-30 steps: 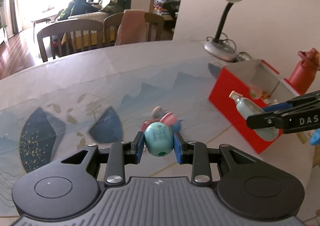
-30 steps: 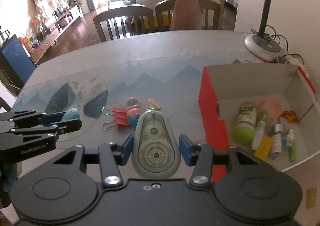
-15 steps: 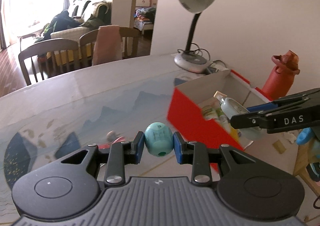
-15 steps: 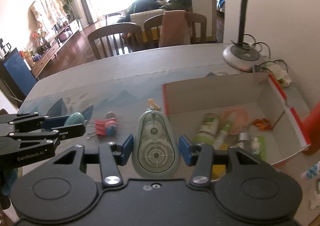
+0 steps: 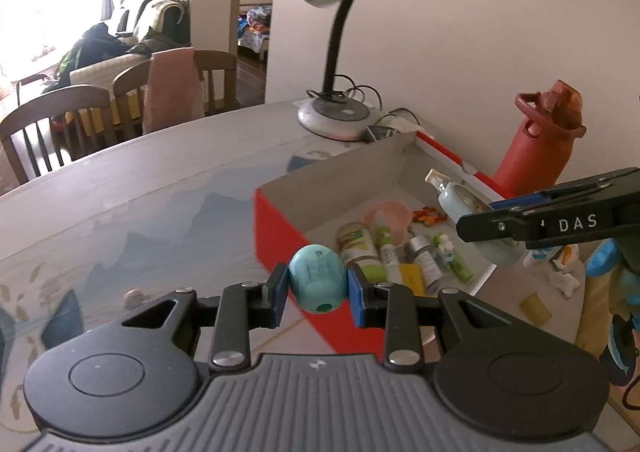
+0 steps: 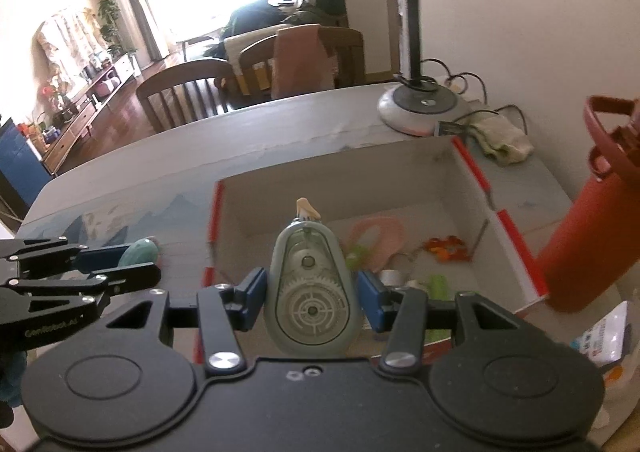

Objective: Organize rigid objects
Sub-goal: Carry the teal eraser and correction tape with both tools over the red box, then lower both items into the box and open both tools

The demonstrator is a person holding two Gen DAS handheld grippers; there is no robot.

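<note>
Clamping teal egg [image 5: 317, 278], left gripper [image 5: 318, 288] nears red box [image 5: 280, 236]; right gripper [image 6: 308, 294] pinches correction-tape dispenser [image 6: 308, 292] over box.

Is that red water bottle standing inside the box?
No, the red water bottle stands on the table outside the box, beyond its far wall.

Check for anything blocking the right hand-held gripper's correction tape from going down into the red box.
Nothing visible blocks it. The correction tape hangs over the red box, whose top is open. Bottles lie on the floor below; the far part looks bare.
</note>
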